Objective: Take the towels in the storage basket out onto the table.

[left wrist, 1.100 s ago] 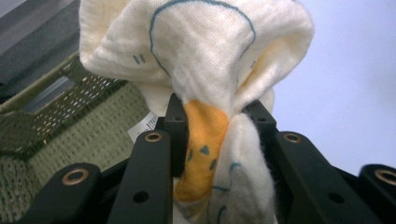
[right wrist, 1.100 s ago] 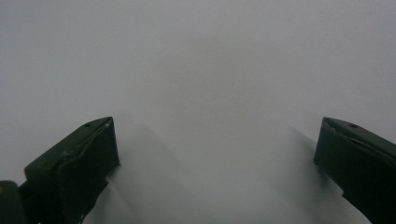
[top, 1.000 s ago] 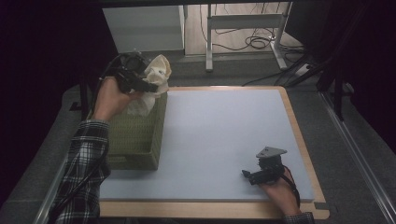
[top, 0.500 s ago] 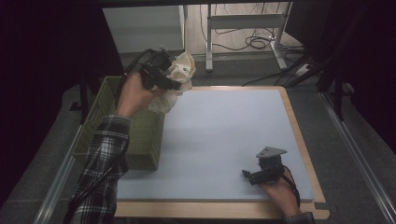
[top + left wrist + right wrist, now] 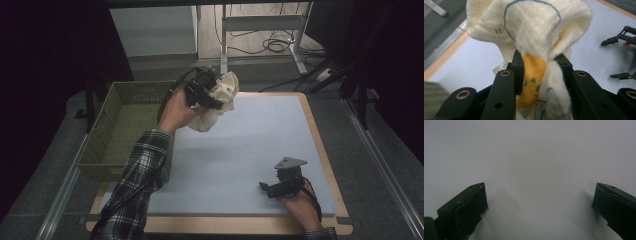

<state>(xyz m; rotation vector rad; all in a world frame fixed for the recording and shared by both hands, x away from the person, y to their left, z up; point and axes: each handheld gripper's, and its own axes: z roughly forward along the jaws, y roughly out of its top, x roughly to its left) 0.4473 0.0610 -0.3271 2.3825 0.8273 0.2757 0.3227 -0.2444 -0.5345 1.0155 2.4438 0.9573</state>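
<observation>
Left gripper (image 5: pixel 539 67) pinching a bunched cream cotton garment with orange patch (image 5: pixel 531 32), hanging from the jaws above the pale blue table mat (image 5: pixel 260 145). Right gripper (image 5: pixel 272 187) spread wide, empty, well apart toward the near edge; green woven basket (image 5: pixel 120 130) just beside the left forearm.

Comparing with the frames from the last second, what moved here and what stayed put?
The left gripper, its fingers clamped on the cream cloth throughout, carried it rightward from above the green basket to over the mat's far left corner. Nothing was let go. The right gripper stayed open and resting near the mat's front edge; the basket didn't move.
</observation>
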